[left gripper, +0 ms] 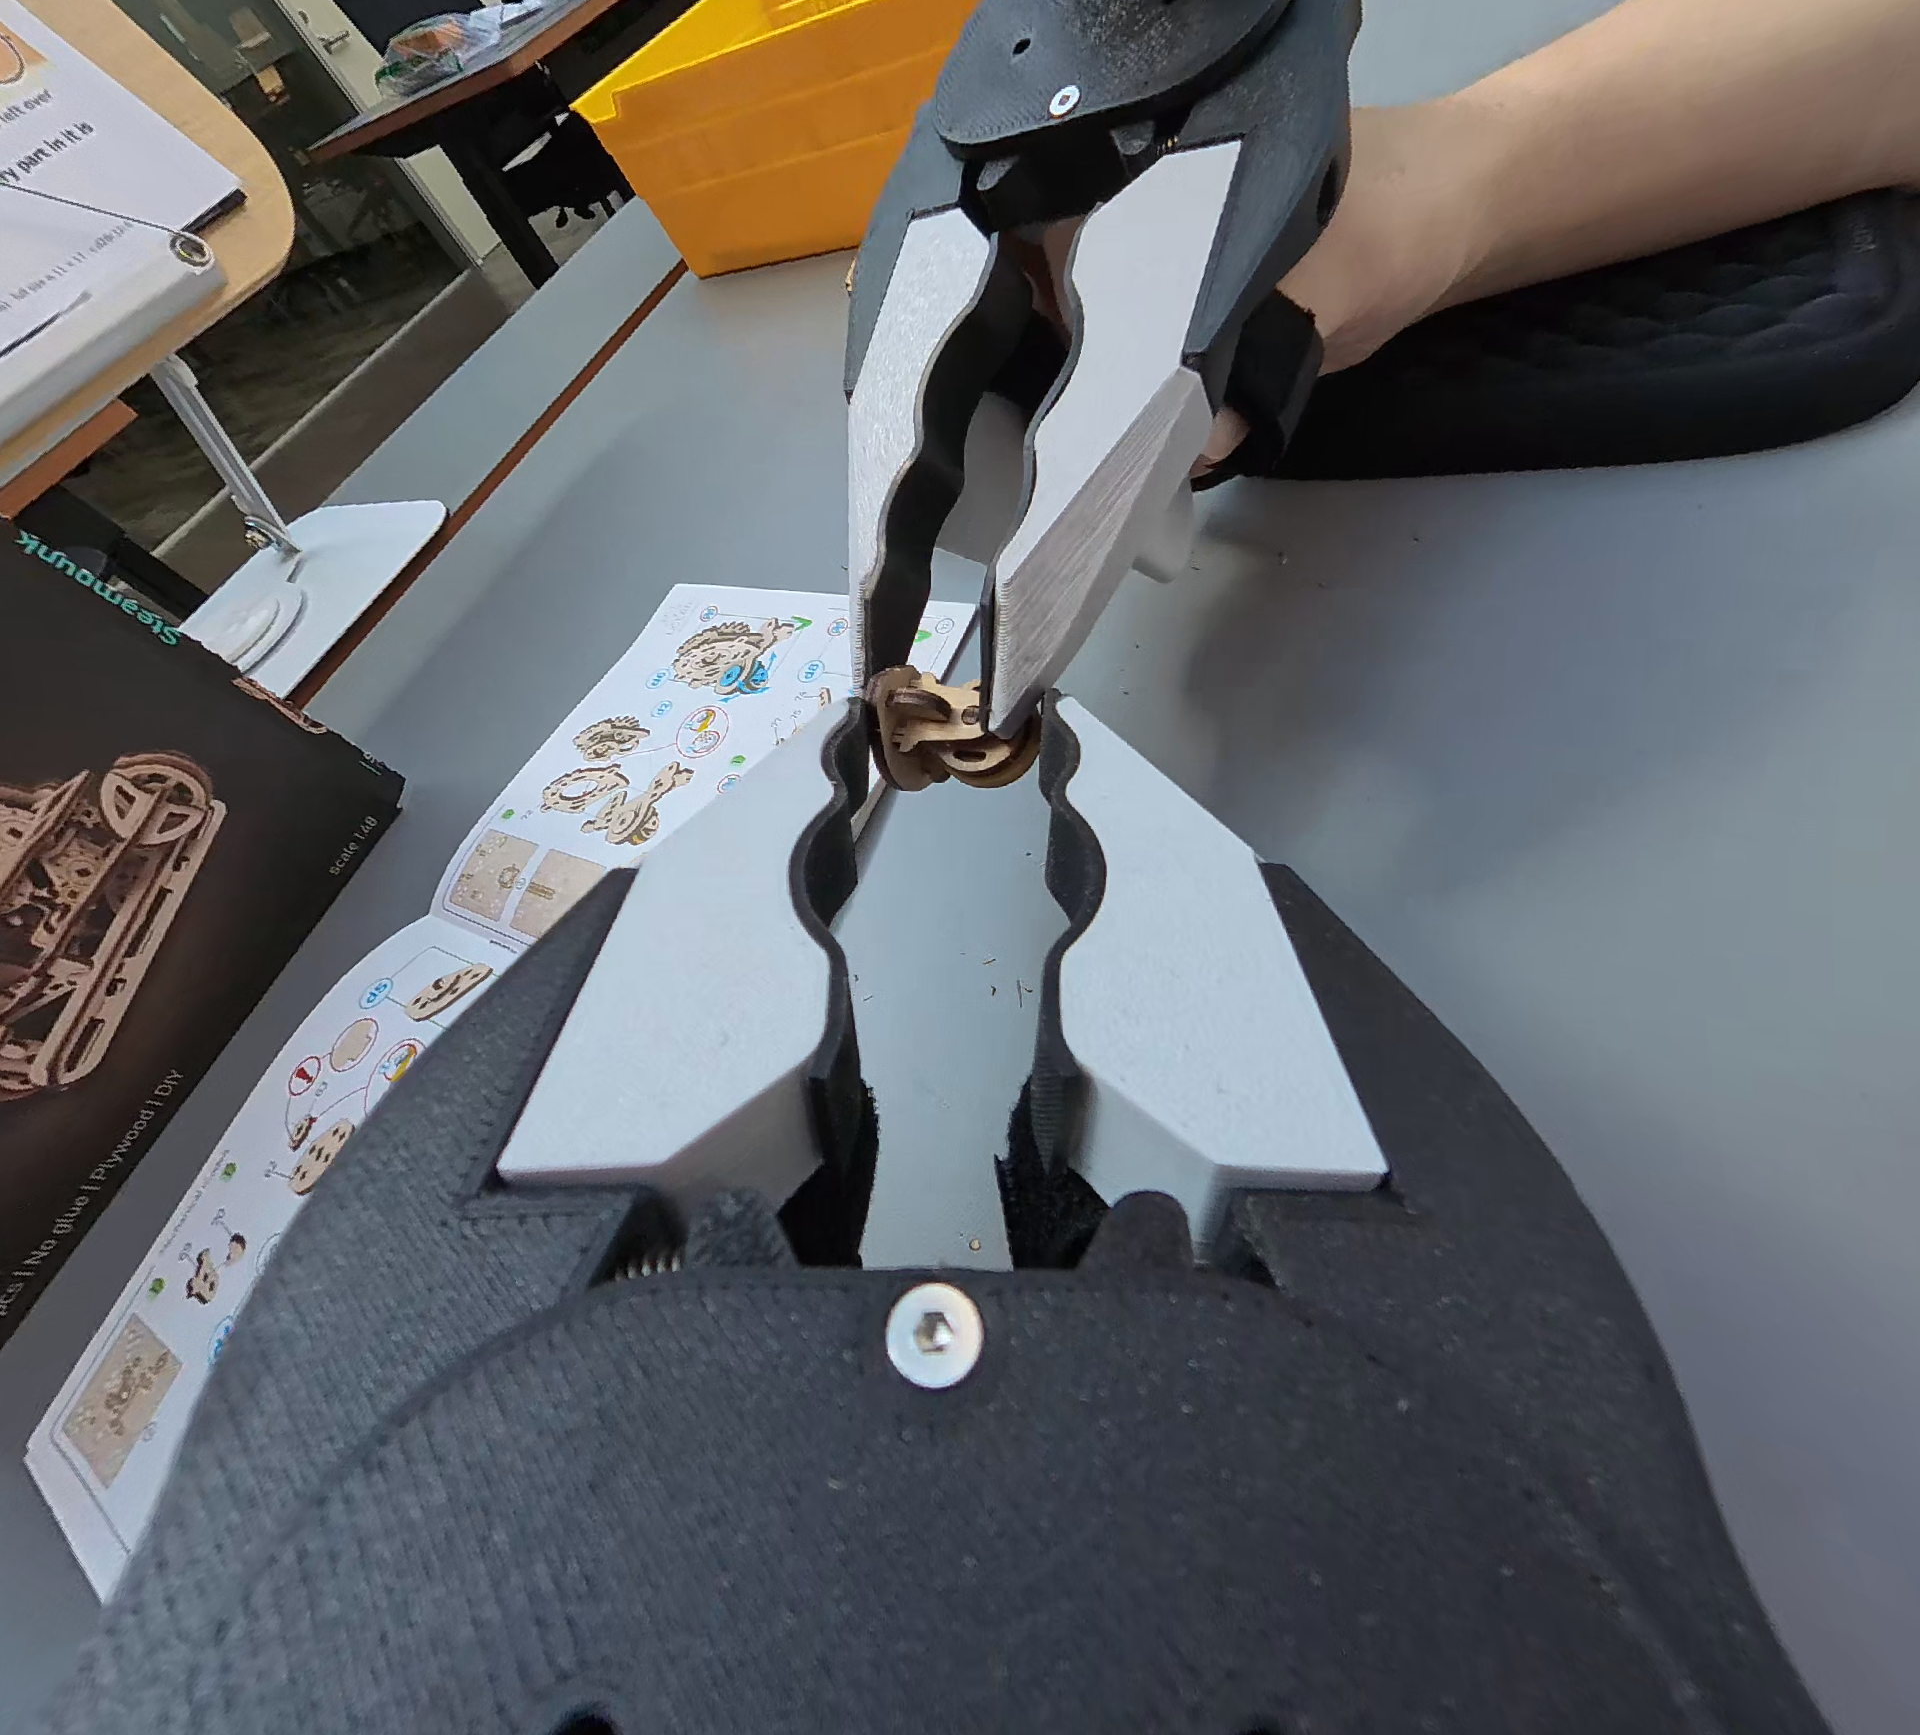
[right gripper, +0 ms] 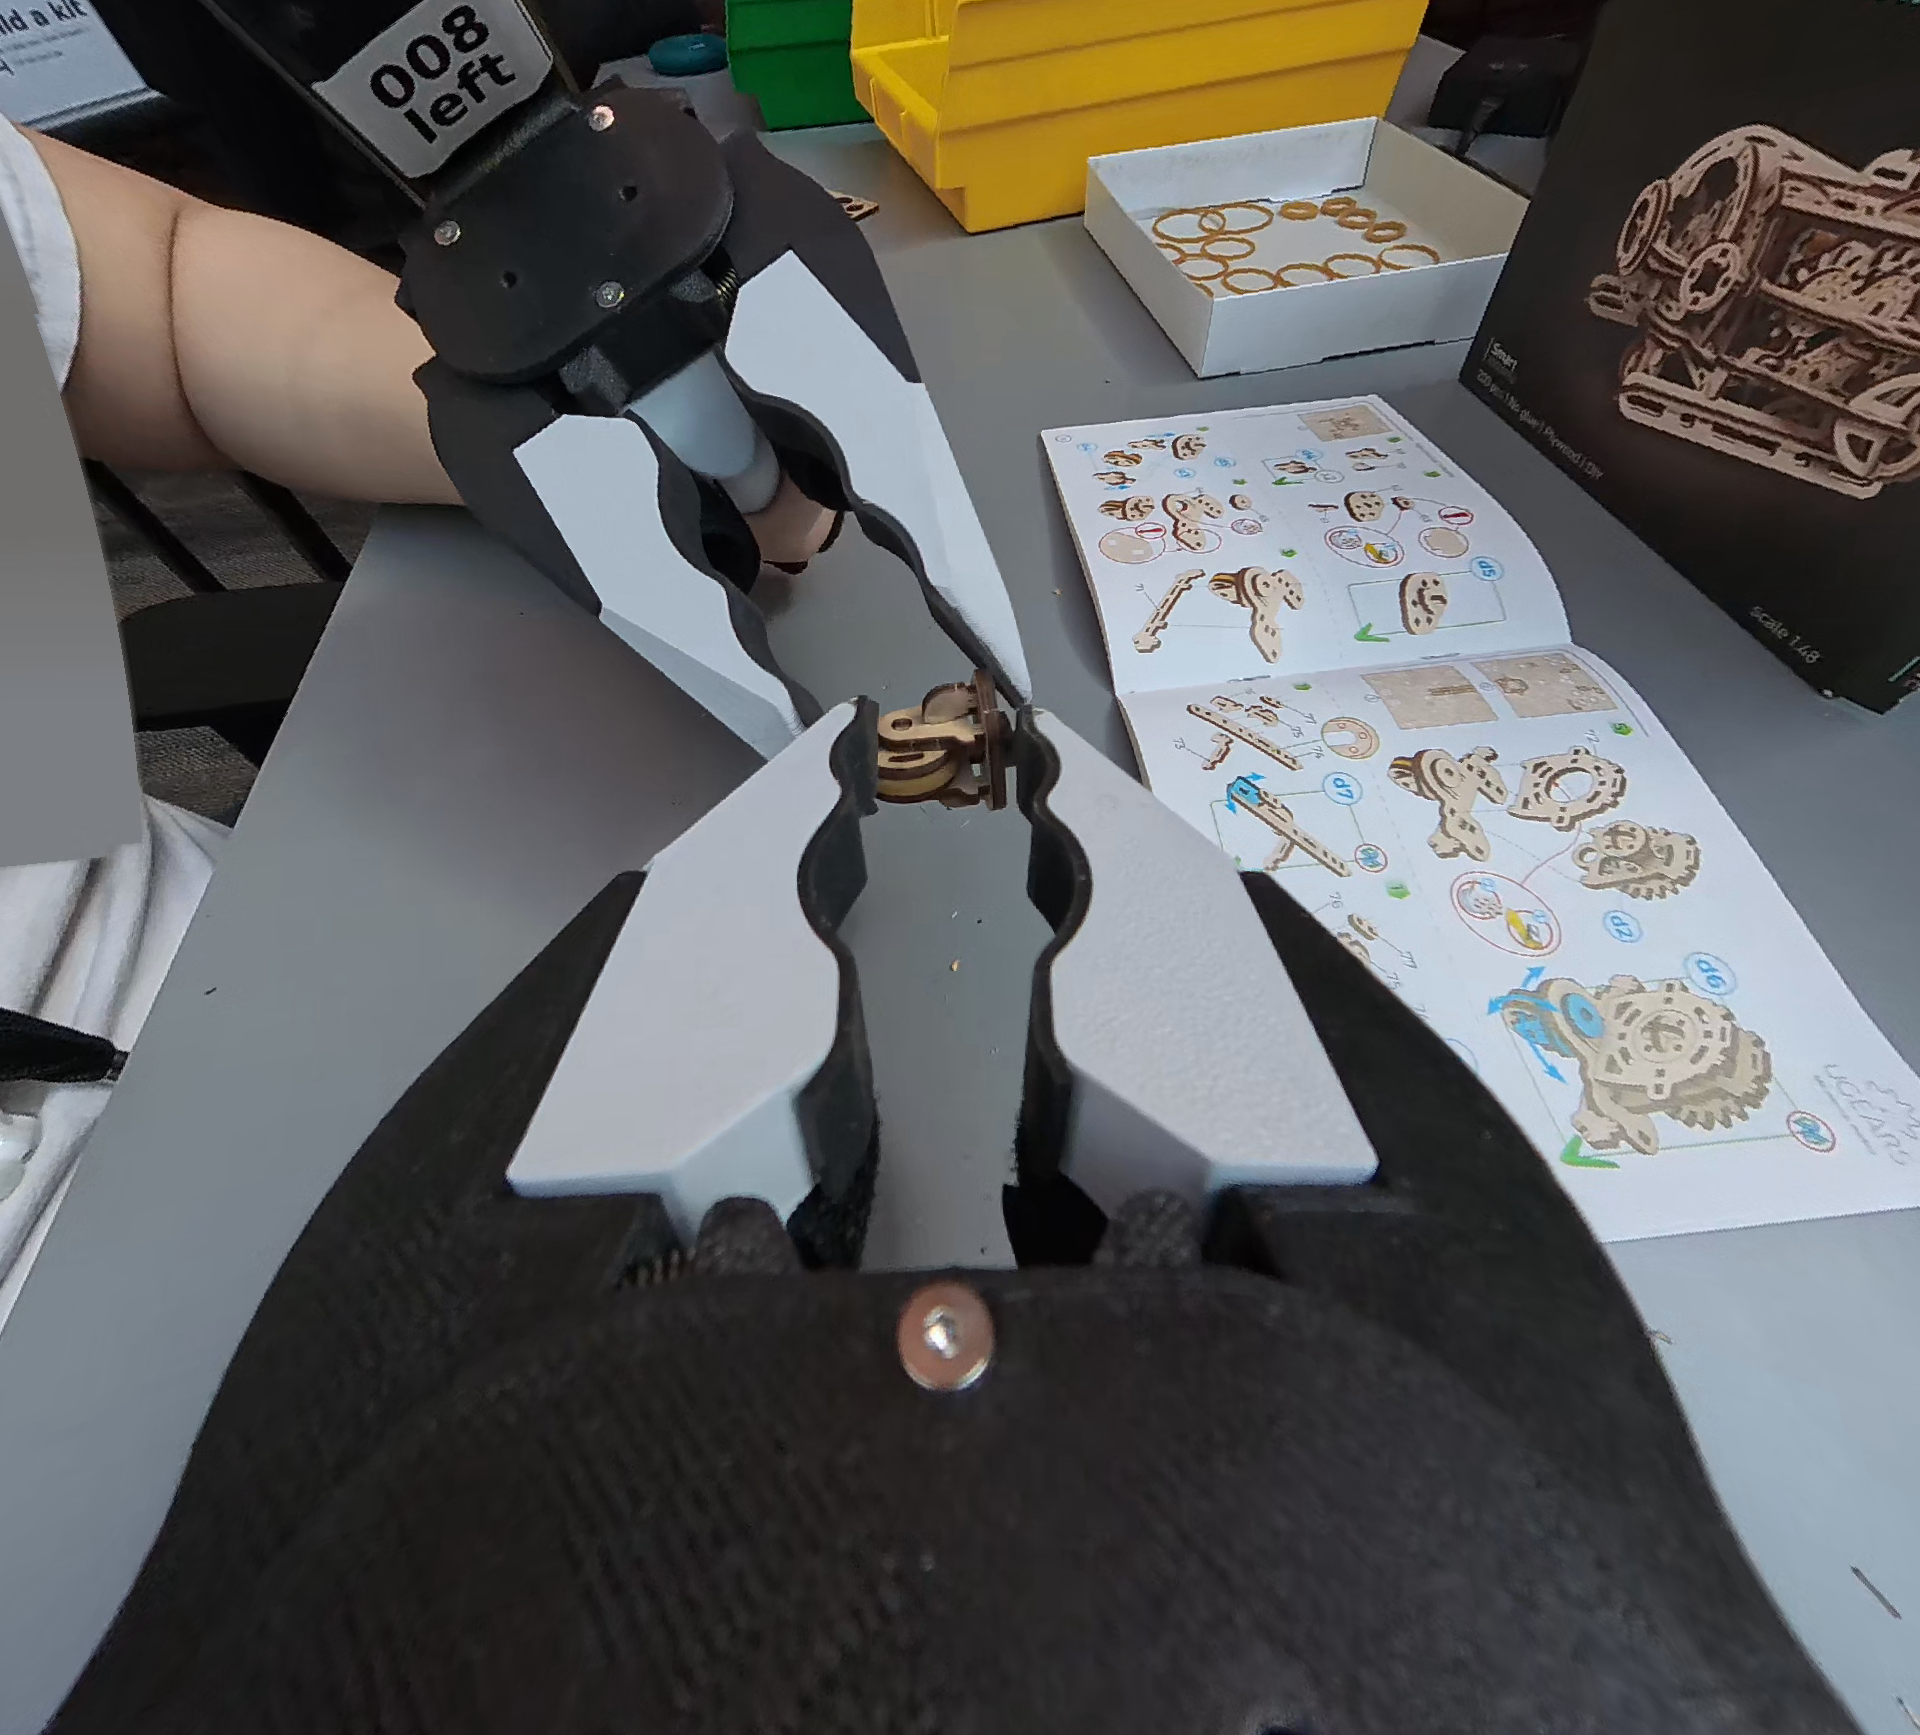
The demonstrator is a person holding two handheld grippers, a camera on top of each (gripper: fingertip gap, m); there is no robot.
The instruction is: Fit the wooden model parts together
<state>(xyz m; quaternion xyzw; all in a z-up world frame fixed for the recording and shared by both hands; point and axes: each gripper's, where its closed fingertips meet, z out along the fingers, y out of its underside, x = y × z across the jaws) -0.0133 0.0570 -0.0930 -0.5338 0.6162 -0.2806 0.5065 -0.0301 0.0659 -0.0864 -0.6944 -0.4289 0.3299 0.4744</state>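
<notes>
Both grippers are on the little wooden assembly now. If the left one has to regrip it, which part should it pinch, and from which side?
Probably the flat outer faces of the wooden assembly, pinched across its width. The left gripper should come from the far side, opposite the right gripper, whose tips already cover the near ends. The looped tabs on top look thin; avoid them.

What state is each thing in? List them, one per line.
left gripper: shut on the wooden assembly
right gripper: shut on the wooden assembly
wooden assembly: held off the table, gripped from both sides
instruction booklet: open, flat on the table
white tray: uncovered, holding wooden rings
yellow bin: upright; contents not visible
kit box: standing upright
</notes>
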